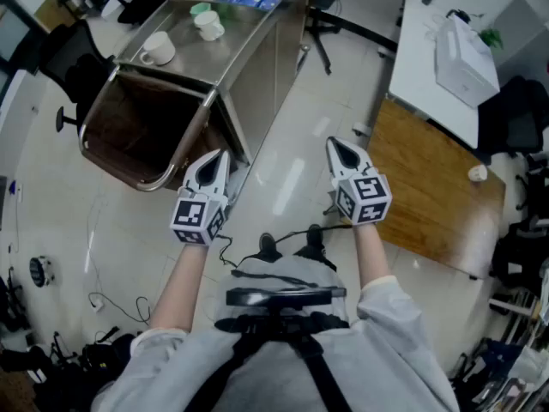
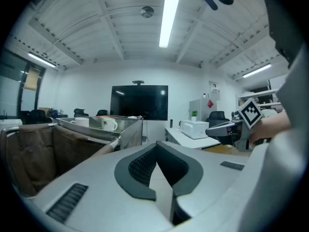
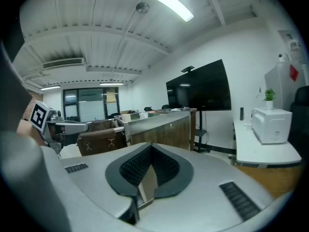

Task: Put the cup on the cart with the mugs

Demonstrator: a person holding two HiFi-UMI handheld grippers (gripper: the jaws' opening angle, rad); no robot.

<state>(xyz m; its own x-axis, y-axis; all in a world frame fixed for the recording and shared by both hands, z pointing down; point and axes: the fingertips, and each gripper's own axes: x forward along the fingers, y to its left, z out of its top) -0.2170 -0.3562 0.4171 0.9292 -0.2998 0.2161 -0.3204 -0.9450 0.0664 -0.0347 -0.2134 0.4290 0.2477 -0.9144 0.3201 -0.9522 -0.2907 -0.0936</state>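
The steel cart point(image 1: 257, 33) stands ahead at the upper left. On its top are a white mug point(image 1: 157, 50) and a second pale mug point(image 1: 208, 26). In the left gripper view the mugs point(image 2: 109, 124) show on the cart's top. A small white cup point(image 1: 478, 173) sits on the wooden table point(image 1: 429, 187) at the right. My left gripper point(image 1: 216, 157) hovers near the cart's near end, shut and empty point(image 2: 157, 146). My right gripper point(image 1: 341, 147) is held over the floor between cart and wooden table, also shut with nothing in it point(image 3: 150, 146).
A brown bag point(image 1: 137, 136) hangs in a frame at the cart's near end. A white table point(image 1: 429, 75) with a white appliance point(image 1: 463, 58) stands beyond the wooden one. Cables point(image 1: 283, 251) lie on the floor near the person's feet. Office chairs point(image 1: 523, 118) crowd the right edge.
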